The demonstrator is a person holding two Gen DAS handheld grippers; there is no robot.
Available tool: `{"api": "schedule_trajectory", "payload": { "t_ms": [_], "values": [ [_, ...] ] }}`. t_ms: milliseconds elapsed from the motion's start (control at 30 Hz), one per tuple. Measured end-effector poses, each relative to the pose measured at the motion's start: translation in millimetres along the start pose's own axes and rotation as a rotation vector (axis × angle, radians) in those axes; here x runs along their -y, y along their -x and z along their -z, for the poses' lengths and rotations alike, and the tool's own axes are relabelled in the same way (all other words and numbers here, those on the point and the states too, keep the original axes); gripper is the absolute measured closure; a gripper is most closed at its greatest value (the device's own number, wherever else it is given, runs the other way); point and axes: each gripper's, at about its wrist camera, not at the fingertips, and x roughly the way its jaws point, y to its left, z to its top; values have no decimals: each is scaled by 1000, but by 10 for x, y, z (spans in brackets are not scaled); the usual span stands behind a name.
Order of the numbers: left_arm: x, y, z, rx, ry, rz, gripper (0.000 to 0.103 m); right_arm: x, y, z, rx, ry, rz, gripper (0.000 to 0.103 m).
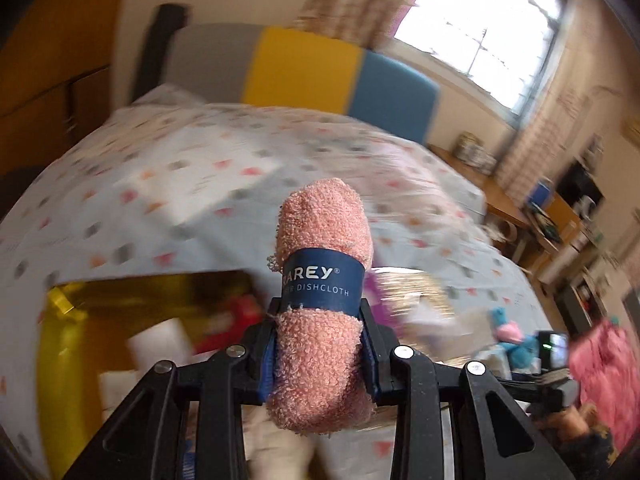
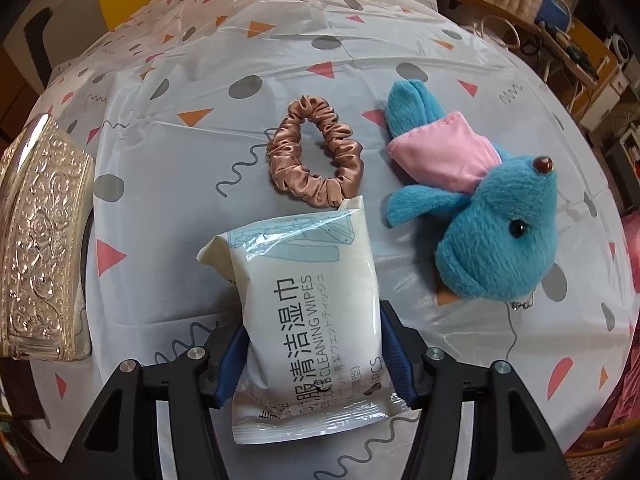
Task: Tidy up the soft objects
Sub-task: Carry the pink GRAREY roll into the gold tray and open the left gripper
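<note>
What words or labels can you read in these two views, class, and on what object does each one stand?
"AREY®": blue paper band around the pink dishcloth; first letters hidden.
"DISHCLOTH": same band, lower line; the word before it is cut off.
"CLEANING WIPES": white wipes pack.
"清洁湿巾": same pack, large characters.
Smaller Japanese line and piece count: partly hidden, unreadable.

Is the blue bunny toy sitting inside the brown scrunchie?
No, the blue bunny toy lies beside the brown scrunchie, on the tablecloth.

Left gripper (image 1: 320, 344) is clamped shut on the rolled pink dishcloth (image 1: 322, 280), which sticks out past both fingertips. Right gripper (image 2: 314, 344) has its fingers pressed on either side of the wipes pack (image 2: 308, 320), gripping it near its closer end.
</note>
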Motion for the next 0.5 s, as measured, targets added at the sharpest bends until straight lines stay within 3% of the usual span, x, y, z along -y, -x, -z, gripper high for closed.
{"api": "schedule_trajectory", "payload": {
  "t_ms": [267,367,500],
  "values": [
    [-1113,201,292,3,199,-157,69,-95,2,39,7,34,2,44],
    [-1352,152,376,-32,300,-146,69,-129,-6,43,9,44,7,44],
    [-1314,30,437,-61,316,-117,68,-140,27,45,11,50,9,44]
  ]
}}
